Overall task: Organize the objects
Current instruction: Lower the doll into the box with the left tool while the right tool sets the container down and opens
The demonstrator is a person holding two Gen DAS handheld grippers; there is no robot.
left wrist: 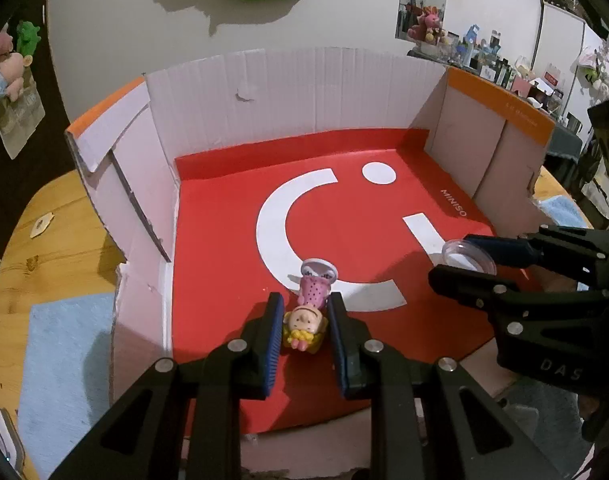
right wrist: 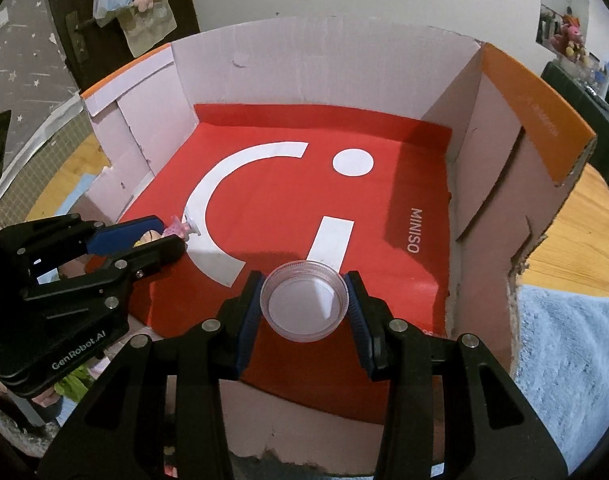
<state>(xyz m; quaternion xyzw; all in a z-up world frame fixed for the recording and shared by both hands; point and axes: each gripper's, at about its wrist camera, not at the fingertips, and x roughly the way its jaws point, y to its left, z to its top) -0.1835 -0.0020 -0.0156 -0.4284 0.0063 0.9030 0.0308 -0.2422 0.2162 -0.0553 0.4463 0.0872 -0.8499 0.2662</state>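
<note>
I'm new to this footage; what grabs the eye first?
The red floor with a white logo in the open cardboard box dominates. Over its near part, the left gripper is shut on a small pink-and-yellow toy figurine. Beside it, the right gripper clamps a clear round plastic dish.

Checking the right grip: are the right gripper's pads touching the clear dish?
Touching. The right wrist view shows both pads pressed against the clear dish rim, no gap.
</note>
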